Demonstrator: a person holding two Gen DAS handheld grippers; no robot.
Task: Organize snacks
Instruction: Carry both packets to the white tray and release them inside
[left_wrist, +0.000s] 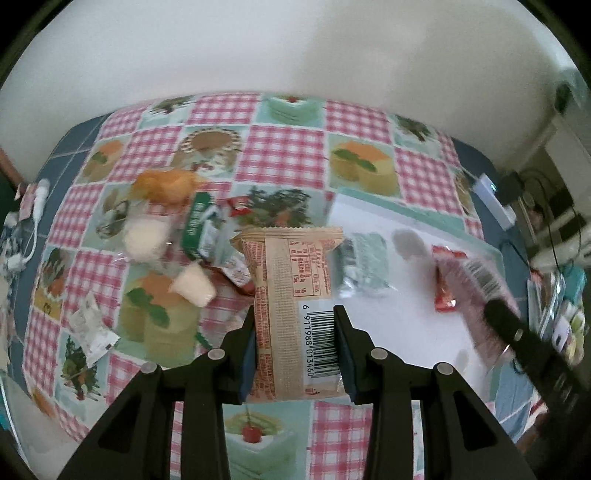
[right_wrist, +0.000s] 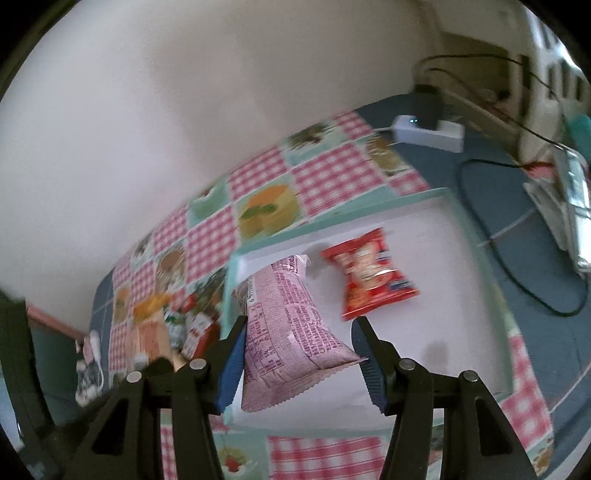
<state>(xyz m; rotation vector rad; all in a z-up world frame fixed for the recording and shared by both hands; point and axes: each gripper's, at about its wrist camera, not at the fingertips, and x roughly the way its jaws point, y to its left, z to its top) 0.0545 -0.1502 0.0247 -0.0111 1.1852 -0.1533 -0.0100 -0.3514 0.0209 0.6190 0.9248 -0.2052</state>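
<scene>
My left gripper (left_wrist: 295, 312) is shut on a beige-and-orange snack packet (left_wrist: 284, 295) with a barcode, held upright above the checked tablecloth. My right gripper (right_wrist: 301, 325) is shut on a pink printed packet (right_wrist: 284, 325), which hangs over the white tray (right_wrist: 424, 258). The left wrist view shows that pink packet (left_wrist: 476, 288) blurred at the right, over the tray (left_wrist: 399, 325). A red packet (right_wrist: 369, 280) lies flat in the tray, with a silver-green packet (left_wrist: 364, 266) to its left. A pile of loose snacks (left_wrist: 173, 229) lies on the cloth left of the tray.
A white power strip (right_wrist: 428, 133) with a black plug and cables (right_wrist: 517, 280) lies on the blue surface beyond the tray. White earphones (left_wrist: 37, 206) lie at the table's left edge. A crumpled wrapper (left_wrist: 92, 328) sits near the front left. A pale wall backs the table.
</scene>
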